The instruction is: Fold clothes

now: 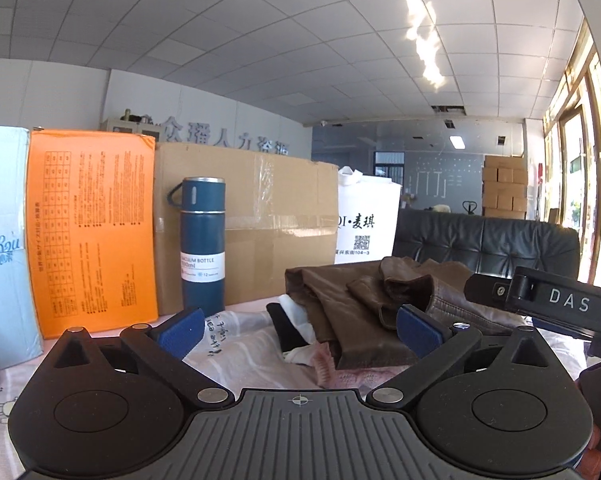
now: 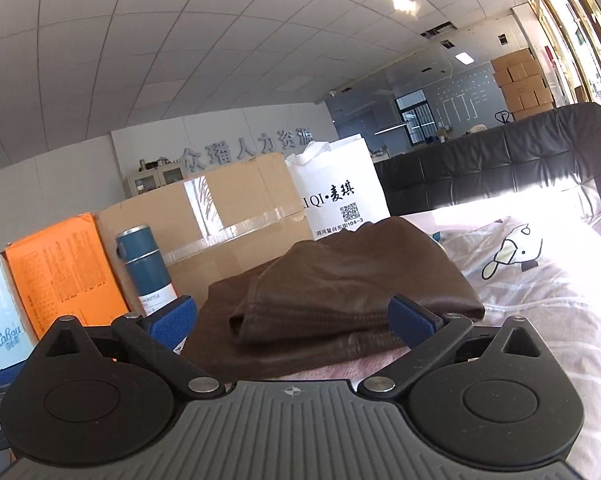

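Observation:
A brown leather garment lies bunched on the bed sheet, on top of black and white clothes. My left gripper is open and empty, held just short of the pile. In the right wrist view the same brown garment lies folded in layers straight ahead. My right gripper is open and empty, with its blue pads on either side of the garment's near edge, not closed on it. Part of the right gripper shows at the right of the left wrist view.
At the back stand a blue vacuum bottle, an orange box, a large cardboard box, a pale blue box and a white bag. A black padded headboard lies behind. The patterned sheet stretches right.

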Demonstrator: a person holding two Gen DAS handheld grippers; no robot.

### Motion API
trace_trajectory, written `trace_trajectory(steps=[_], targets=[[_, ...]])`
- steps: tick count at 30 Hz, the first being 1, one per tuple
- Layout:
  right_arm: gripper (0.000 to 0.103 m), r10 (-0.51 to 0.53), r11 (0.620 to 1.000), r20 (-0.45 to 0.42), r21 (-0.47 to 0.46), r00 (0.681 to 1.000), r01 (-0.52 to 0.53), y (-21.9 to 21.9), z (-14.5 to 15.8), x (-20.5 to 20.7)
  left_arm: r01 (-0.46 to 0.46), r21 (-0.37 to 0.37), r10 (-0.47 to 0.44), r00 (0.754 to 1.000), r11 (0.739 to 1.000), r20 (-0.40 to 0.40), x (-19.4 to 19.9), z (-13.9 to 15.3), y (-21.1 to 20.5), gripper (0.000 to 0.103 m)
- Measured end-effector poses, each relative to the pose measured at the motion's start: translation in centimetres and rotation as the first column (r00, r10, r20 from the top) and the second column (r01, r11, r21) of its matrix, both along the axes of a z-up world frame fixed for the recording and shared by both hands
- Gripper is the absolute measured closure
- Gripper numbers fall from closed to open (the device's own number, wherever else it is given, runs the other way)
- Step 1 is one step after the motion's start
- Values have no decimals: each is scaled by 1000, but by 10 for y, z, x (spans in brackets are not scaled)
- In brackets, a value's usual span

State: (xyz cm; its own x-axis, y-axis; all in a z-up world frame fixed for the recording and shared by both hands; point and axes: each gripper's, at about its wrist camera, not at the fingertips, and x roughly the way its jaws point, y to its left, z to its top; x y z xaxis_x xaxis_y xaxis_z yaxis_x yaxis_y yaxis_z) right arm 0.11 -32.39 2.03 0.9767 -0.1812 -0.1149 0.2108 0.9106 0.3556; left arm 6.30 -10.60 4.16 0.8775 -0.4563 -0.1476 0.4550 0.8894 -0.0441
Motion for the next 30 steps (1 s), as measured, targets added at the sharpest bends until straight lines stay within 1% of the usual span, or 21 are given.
trace_trajectory(steps=[3, 6, 8, 11, 13, 16, 17, 20, 22, 24, 26, 30], targets=[[0, -21, 999, 1, 37, 1000, 21, 21, -6, -16, 3, -13, -3, 1000, 1000, -8, -12, -7, 17, 0], [0, -71, 997, -35, 23, 997, 72, 40, -9, -22, -22, -20, 22, 1000, 1000, 17, -24, -13, 32, 0], [0, -119, 993, -59, -26, 991, 118, 57, -8, -27, -22, -29, 23, 999, 999, 41, -30, -14, 41, 0], [0, -170, 979, -66, -123, 983, 161, 79, -6, -32, -12, -56, 16, 998, 998, 67, -36, -12, 50, 0], [0, -209, 965, -57, -176, 976, 197, 90, -5, -34, -1, -85, 8, 997, 996, 78, -37, -11, 56, 0], [0, -279, 935, -42, -240, 959, 261, 99, -6, -34, -5, -98, 15, 995, 995, 103, -37, -13, 61, 0], [0, -297, 926, -34, -256, 954, 279, 102, -8, -34, -19, -97, 30, 993, 995, 112, -36, -15, 62, 0], [0, -345, 890, -11, -320, 939, 323, 109, -18, -36, -47, -59, 55, 989, 997, 139, -35, -18, 59, 0], [0, -362, 881, -17, -333, 932, 336, 110, -21, -34, -60, -38, 65, 988, 997, 141, -35, -23, 57, 0], [0, -370, 878, -12, -331, 929, 345, 109, -22, -35, -81, -22, 83, 989, 996, 122, -32, -24, 56, 0], [0, -375, 879, 4, -316, 927, 357, 107, -23, -39, -84, -21, 86, 989, 996, 123, -33, -24, 57, 0], [0, -386, 874, 48, -301, 921, 382, 108, -24, -47, -76, 4, 75, 989, 997, 129, -34, -25, 54, 0]])
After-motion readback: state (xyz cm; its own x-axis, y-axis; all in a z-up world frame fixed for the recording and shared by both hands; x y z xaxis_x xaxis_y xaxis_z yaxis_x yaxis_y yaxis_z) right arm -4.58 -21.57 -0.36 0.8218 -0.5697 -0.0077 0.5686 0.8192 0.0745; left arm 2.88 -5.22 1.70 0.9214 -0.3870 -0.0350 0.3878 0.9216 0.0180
